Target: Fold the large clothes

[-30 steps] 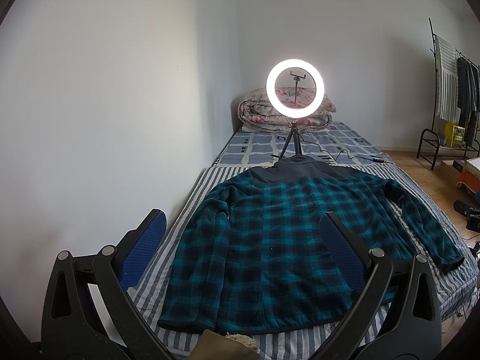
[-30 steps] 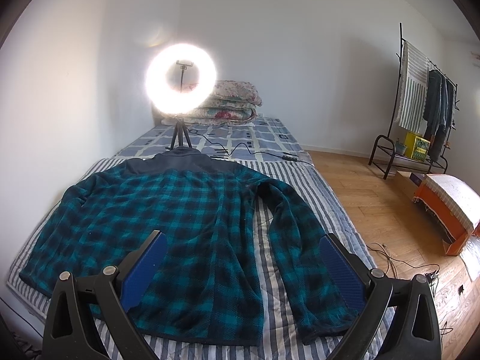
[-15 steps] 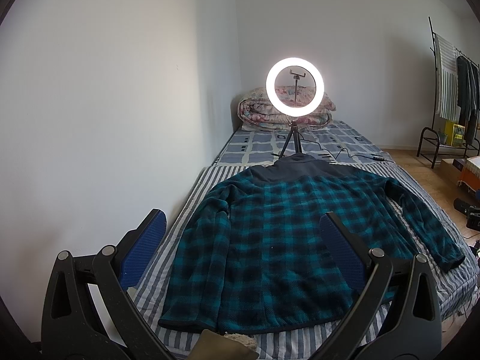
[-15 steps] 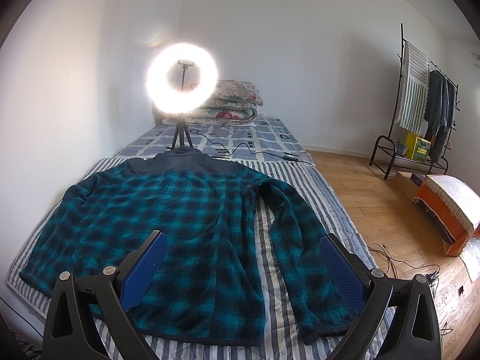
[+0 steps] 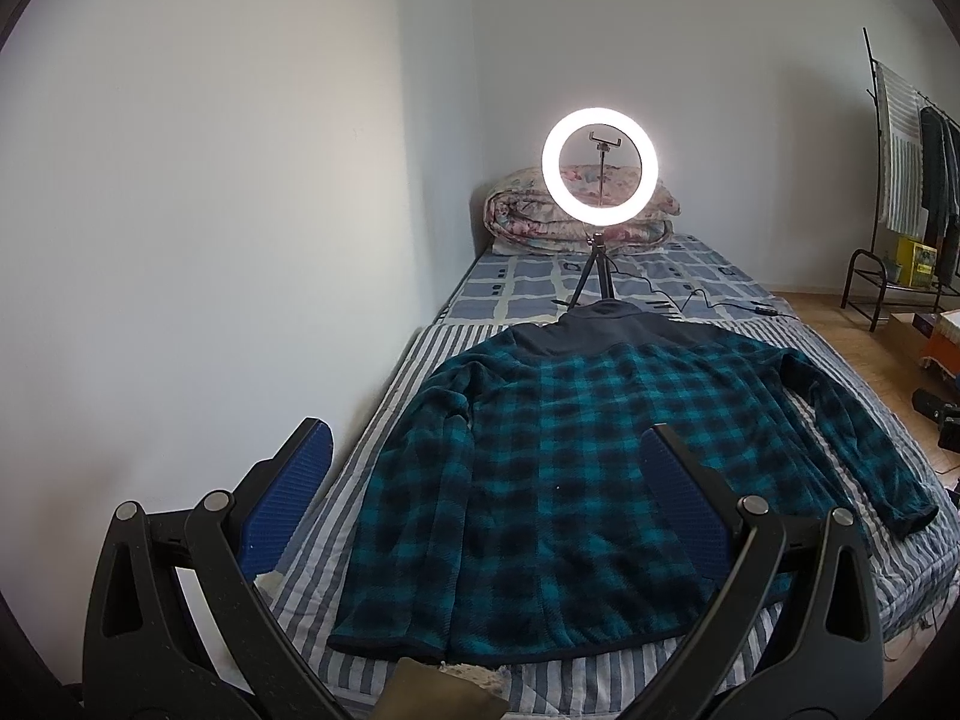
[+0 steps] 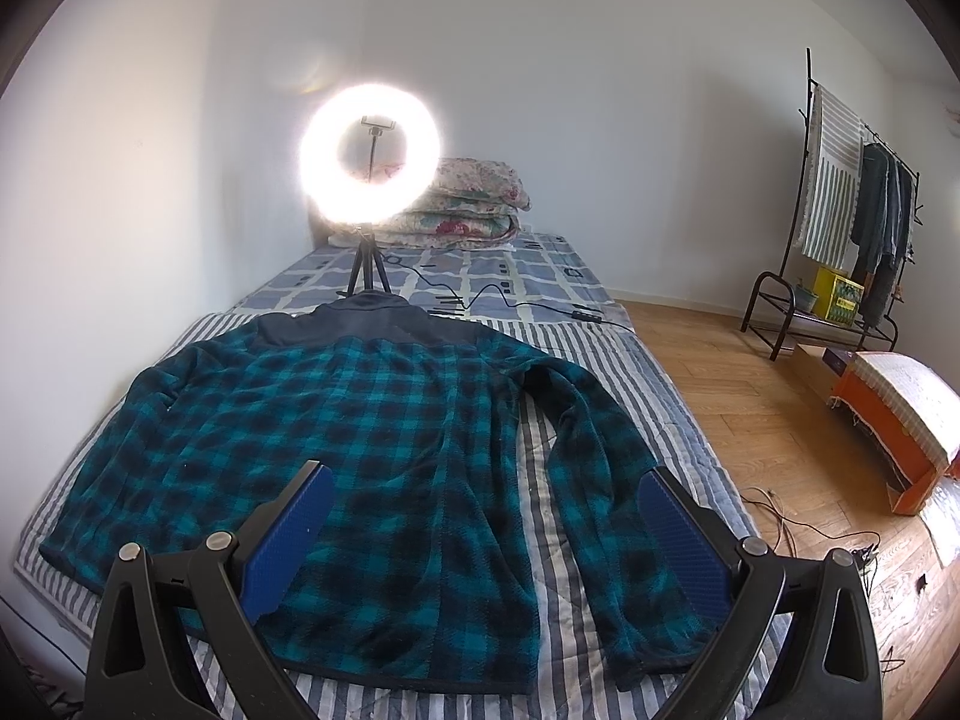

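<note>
A teal and black plaid fleece jacket [image 5: 558, 468] lies flat, back up, on the striped bed cover [image 5: 390, 414], collar toward the far wall and sleeves spread. It also shows in the right wrist view [image 6: 360, 450]. My left gripper [image 5: 486, 492] is open and empty, held above the jacket's hem near the left side. My right gripper [image 6: 486, 522] is open and empty, held above the hem between the body and the right sleeve [image 6: 606, 492].
A lit ring light on a tripod [image 5: 600, 165] stands on the bed behind the collar, with a cable [image 6: 510, 300] trailing right. A folded quilt [image 5: 540, 216] lies at the headboard. White wall on the left. Wooden floor [image 6: 780, 420], a clothes rack [image 6: 840, 210] and an orange box [image 6: 900, 414] are to the right.
Both views drift very slightly; the jacket has not moved and both grippers stay open.
</note>
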`<state>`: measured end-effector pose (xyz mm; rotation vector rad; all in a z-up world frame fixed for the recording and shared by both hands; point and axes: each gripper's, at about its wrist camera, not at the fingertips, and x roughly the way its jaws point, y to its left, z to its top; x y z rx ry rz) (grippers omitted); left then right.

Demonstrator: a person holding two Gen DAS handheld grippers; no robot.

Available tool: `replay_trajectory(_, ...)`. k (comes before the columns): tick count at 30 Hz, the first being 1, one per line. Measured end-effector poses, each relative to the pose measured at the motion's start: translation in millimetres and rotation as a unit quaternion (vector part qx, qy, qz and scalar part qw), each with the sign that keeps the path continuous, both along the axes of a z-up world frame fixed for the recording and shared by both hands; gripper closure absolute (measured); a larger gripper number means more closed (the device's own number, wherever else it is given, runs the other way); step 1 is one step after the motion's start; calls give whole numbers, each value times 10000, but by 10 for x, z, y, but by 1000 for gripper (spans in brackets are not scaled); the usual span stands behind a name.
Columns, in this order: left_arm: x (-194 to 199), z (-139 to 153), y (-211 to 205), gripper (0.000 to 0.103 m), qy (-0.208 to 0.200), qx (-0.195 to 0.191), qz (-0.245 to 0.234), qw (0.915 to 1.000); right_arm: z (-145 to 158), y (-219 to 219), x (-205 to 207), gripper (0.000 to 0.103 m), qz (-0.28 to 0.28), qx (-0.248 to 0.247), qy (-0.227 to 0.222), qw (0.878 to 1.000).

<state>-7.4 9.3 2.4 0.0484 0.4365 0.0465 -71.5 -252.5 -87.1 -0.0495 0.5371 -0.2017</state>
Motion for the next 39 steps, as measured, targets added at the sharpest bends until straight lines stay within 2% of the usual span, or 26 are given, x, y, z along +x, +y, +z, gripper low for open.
replay_trajectory(9,17,-44,16,0,115,127,37,9998,50,137,86,1,73,14,-12,10000)
replay_trajectory(19,103,-232,195,0,433,197,119,9988,100,400,244,0,349,44,-22,9994)
replay_trajectory(23,179,-387,366,0,780,19,57,9969,75,520,326,0,565,147,22,9983)
replay_trajectory(29,227,-595,593,1,1043,-182,178,9942,-52,738,408,1,914,214,-104,9955)
replay_trajectory(32,268,-709,726,10,1235,-430,191,9912,-165,814,468,1,1085,274,-175,9936)
replay_trajectory(35,282,-869,869,19,1452,-699,304,9865,-284,884,545,3,1352,403,-41,9900)
replay_trajectory(39,282,-1245,1071,37,1947,-1115,468,9734,-530,1014,734,17,1931,634,637,9771)
